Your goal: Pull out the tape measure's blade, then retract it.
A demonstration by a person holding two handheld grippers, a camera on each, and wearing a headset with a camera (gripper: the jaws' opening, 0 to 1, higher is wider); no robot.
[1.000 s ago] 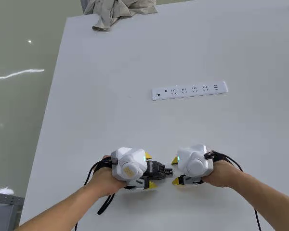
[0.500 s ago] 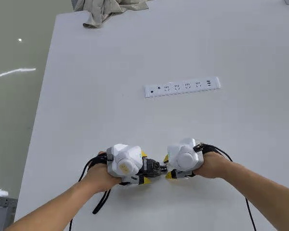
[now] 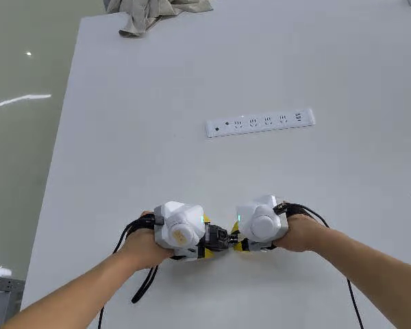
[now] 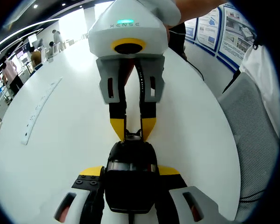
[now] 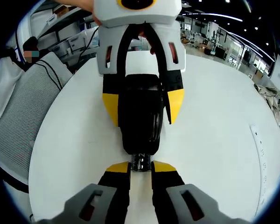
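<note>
Right gripper (image 5: pixel 141 166) moved in nose-to-nose | seemingly pinches blade (image 5: pixel 141 160) | left gripper (image 4: pixel 130 171) clamps tape measure (image 4: pixel 130 189)

A white power strip (image 3: pixel 260 123) lies flat mid-way across the white table (image 3: pixel 157 157). A crumpled beige cloth (image 3: pixel 154 12) sits at the far corner, well apart from it.

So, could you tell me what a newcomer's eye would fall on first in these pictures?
Two hand-held grippers meet nose to nose near the front edge of the white table. The left gripper clamps a black plastic tape measure case, and the right gripper pinches the small metal hook at its mouth. Beyond them a long white power strip lies mid-table, and a crumpled beige cloth sits at the far corner.
</note>
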